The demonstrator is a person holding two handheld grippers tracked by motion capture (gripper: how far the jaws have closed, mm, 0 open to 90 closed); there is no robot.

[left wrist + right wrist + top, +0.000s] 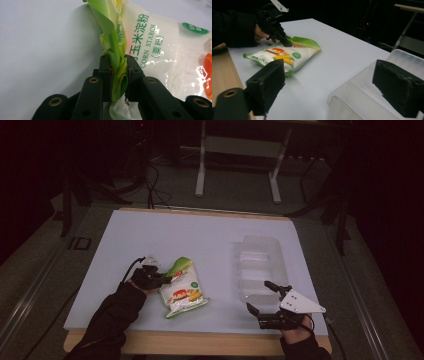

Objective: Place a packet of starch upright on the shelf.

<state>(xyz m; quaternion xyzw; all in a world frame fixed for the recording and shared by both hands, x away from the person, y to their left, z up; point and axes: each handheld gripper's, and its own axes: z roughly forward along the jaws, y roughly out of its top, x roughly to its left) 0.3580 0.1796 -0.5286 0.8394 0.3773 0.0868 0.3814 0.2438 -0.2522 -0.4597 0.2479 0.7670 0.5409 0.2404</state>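
Claw on the person's left hand is pinched tight on the green edge of a corn starch bag; the left gripper view shows the film crumpled and folded between the two jaws, with little material past the pads. From the high view the same left claw meets the bag at its upper left side, and the bag lies flat on the bench, left of centre and near the front edge. The right gripper view confirms the grip from the side: the bag rests on the white surface with the claw biting its green end.

Right claw stands spread wide and holds nothing. It sits at the near end of a clear plastic container, which is on the right half of the bench, well apart from the bag. In its own view the two jaws frame the near rim of the container.

Judgement: the step in hand appears to be lifting the bag for transfer to the container. The hold is on thin film only, so a slow, level lift is advised; the powder will sag to the low end and may drag the edge out. The right claw could steady the container rim.
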